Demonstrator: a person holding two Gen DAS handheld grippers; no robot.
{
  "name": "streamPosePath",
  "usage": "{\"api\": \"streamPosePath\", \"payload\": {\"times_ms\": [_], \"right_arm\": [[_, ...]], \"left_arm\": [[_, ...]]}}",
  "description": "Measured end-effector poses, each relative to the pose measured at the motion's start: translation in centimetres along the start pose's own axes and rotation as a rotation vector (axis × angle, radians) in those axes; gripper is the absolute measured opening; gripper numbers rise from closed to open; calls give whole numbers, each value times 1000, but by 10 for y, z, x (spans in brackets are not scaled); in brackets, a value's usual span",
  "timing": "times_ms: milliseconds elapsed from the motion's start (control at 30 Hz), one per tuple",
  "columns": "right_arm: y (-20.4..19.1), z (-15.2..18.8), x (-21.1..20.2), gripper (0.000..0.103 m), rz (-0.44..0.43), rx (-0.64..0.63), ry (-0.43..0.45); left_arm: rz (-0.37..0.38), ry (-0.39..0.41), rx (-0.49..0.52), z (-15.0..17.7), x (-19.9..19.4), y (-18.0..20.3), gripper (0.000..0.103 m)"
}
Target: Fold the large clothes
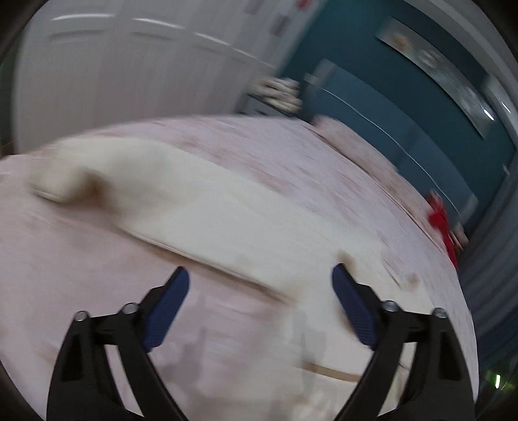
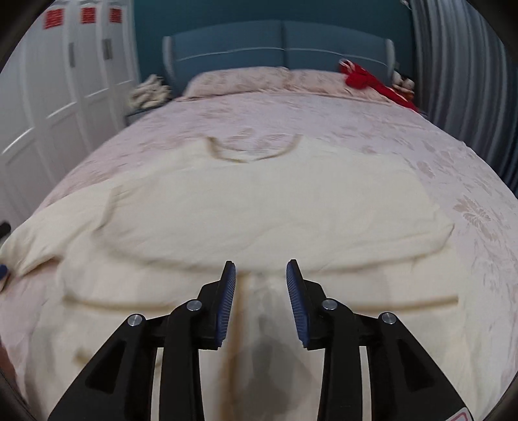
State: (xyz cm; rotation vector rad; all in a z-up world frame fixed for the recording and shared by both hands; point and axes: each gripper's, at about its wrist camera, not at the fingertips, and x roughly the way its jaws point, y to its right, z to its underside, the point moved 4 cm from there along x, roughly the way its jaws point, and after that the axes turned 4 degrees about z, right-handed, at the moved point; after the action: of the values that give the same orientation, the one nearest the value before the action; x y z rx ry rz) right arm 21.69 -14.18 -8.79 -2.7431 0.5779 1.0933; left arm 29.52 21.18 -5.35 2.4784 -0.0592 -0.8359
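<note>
Hovering over cream garment (image 2: pixel 259 207) lying flat on bed (image 2: pixel 469 181). Left gripper (image 1: pixel 260 277) gaping wide, empty; right gripper (image 2: pixel 260 273) part open, empty. Aiming low at hem edge, pinching both layers.

Standing against a teal wall (image 2: pixel 210 13): a bed (image 2: pixel 469 181) with blue headboard (image 2: pixel 281 45) and two pillows (image 2: pixel 239 79). Lining the left side: white wardrobe (image 2: pixel 48 107). Hanging at right: grey curtain (image 2: pixel 463 64). Lying near the pillows: red cloth (image 2: pixel 359 77).

Motion blur smears the cream garment (image 1: pixel 200 207) and bedspread (image 1: pixel 81 275) throughout the left-wrist view.
</note>
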Motion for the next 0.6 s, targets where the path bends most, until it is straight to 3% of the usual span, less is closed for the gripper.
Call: {"api": "streamPosePath", "payload": {"times_ms": [100, 200, 333, 400, 433, 500, 600], "right_arm": [[-31, 19, -25, 34, -39, -26, 16], [-56, 34, -44, 34, -76, -37, 16], [-81, 52, -59, 39, -109, -65, -1], [-88, 59, -63, 39, -113, -90, -15], [-90, 63, -64, 40, -116, -101, -21], [-90, 68, -67, 40, -114, -112, -23], [-80, 71, -68, 40, -110, -97, -22]], "left_arm": [[-39, 24, -206, -40, -6, -87, 89], [-33, 50, -440, -61, -3, -161, 89], [19, 25, -642, -63, 23, -209, 82], [36, -3, -672, -62, 38, -214, 56], [45, -19, -662, -62, 47, -212, 47], [74, -40, -629, -62, 55, -202, 11], [105, -3, -464, -79, 44, -155, 7]]}}
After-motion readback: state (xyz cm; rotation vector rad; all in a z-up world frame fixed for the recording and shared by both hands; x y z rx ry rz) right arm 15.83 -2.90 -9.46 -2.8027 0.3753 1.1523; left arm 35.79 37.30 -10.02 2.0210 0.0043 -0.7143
